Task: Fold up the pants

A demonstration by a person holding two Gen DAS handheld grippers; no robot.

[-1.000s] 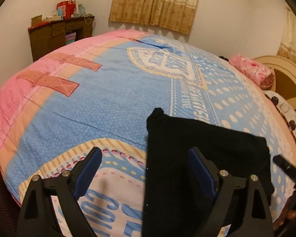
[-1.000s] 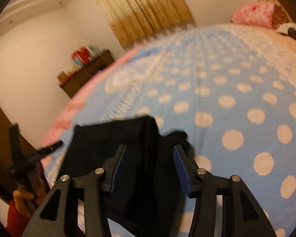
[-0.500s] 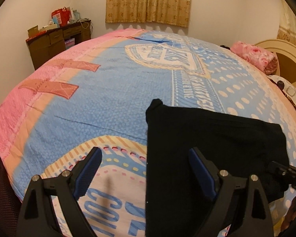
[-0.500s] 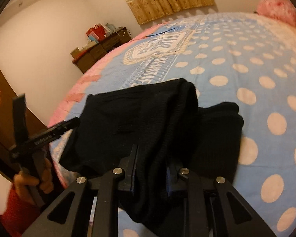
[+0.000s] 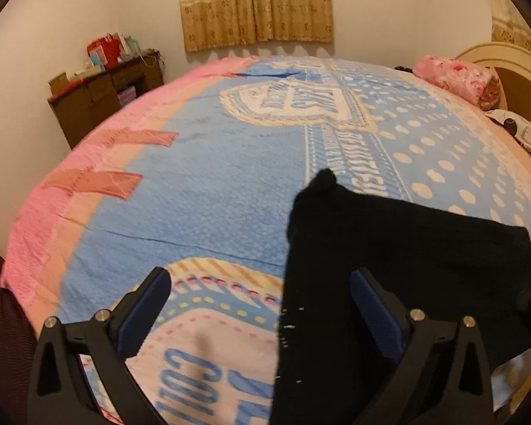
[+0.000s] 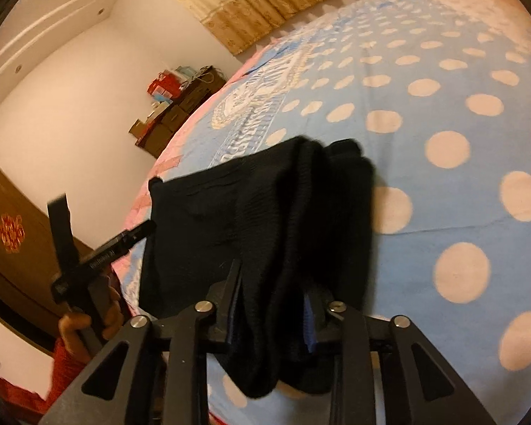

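The black pants [image 5: 407, 265] are lying partly folded near the bed's [image 5: 212, 205] front edge. The right gripper [image 6: 270, 304] is pinching a bunched fold, its jaws having just eased apart slightly; the left gripper [image 5: 258, 301] is hovering wide, empty. At least 1 fold seems left.

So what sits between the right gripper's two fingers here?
A bunched fold of the black pants fills the gap of the right gripper, its fingers pressed against the cloth. The right wrist view shows this.

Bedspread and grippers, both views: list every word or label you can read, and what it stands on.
"CO": big blue letters on the bedspread, then cut off.
Crest lettering: blurred, unreadable.
Band lettering below the crest: blurred.
White print on the left gripper's body: too small.
Black pants: no print seen.
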